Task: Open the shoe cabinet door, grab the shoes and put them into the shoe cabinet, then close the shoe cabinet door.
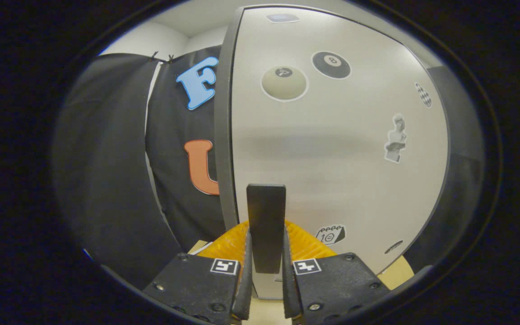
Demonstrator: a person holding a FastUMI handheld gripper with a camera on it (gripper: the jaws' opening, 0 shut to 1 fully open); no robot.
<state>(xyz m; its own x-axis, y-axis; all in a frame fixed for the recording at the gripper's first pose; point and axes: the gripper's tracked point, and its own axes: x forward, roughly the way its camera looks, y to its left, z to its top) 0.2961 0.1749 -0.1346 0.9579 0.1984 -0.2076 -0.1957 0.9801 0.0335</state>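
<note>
Gripper jaws closed on the shoe cabinet door's handle.

Left of everything hangs the black cloth booth wall (106, 171), with a white wall (151, 38) above it. Next comes the shoe cabinet's pale grey, smooth door (332, 180) with its darker grey edge (223, 135), standing close ahead and blocking whatever lies beyond. One flat black upright bar handle (266, 225) sticks out from the door low down, and the gripper (265, 271) has both fingers pressed against its sides, jaws nearly shut around it. Orange ribbed material (305, 243) shows just behind the fingers. Seven stickers dot the door: two billiard balls, one cream (284, 83) and one black (331, 64), a bust figure (396, 137), a calendar (330, 234) and three small ones near the edges.
</note>
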